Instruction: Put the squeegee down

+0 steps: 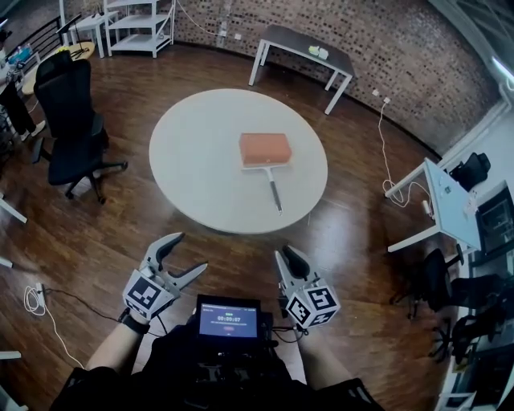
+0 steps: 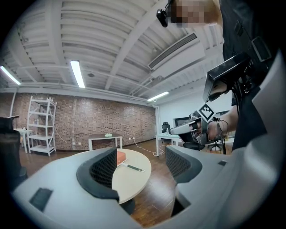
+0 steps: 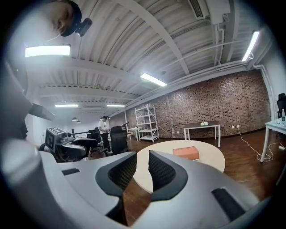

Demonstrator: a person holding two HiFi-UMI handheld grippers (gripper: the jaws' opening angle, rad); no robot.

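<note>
The squeegee (image 1: 274, 189) lies flat on the round white table (image 1: 201, 160), its blade against a low orange block (image 1: 264, 148) and its dark handle pointing toward me. Neither gripper touches it; both hang over the wood floor, short of the table's near edge. My left gripper (image 1: 190, 252) is open and empty. My right gripper (image 1: 287, 255) has its jaws drawn almost together with nothing between them. The left gripper view frames the squeegee (image 2: 132, 167) and block (image 2: 120, 157) between its wide jaws. In the right gripper view, the block (image 3: 186, 153) sits beyond the narrow jaw gap (image 3: 142, 170).
A black office chair (image 1: 72, 120) stands left of the table, a grey table (image 1: 305, 48) and white shelving (image 1: 140, 24) behind it, and white desks (image 1: 446, 201) to the right. A small screen (image 1: 229, 319) hangs at my chest. A person (image 3: 103, 129) stands far off.
</note>
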